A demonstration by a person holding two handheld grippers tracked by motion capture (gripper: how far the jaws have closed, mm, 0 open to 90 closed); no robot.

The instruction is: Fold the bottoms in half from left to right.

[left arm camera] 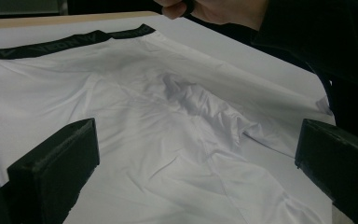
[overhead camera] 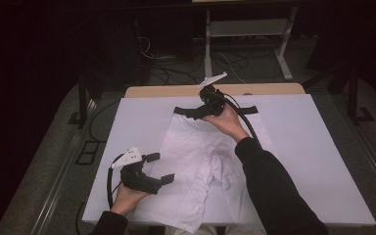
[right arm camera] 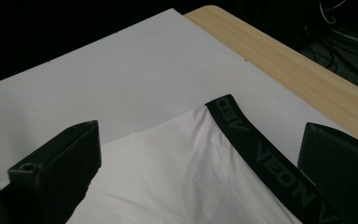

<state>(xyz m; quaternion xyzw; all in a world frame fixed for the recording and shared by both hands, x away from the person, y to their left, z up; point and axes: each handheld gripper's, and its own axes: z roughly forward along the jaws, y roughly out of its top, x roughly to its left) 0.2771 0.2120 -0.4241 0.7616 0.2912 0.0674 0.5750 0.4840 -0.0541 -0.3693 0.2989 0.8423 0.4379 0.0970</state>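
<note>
Table [overhead camera: 293,93] with a wooden top, its far edge showing as a tan strip; a white sheet [overhead camera: 318,161] covers most of it

White shorts [overhead camera: 196,161] spread flat on the sheet, black waistband [overhead camera: 247,109] at the far side, legs toward the person; one leg end hangs over the near edge of the sheet. Fabric bunched into wrinkles around the crotch, right of middle

Right gripper [overhead camera: 191,113] at the far end of the shorts, above the waistband near its left corner. In the right gripper view its jaws are spread wide, the end of the waistband [right arm camera: 261,156] and white cloth [right arm camera: 177,172] lying between them, nothing pinched. Whether the tips touch the cloth cannot be told

Left gripper [overhead camera: 160,169] at the near left, over the left leg edge of the shorts, jaws spread apart and holding nothing. In the left gripper view the wrinkled middle of the shorts [left arm camera: 186,135] lies between and beyond the jaws; the waistband [left arm camera: 51,44] runs across the far side
</note>
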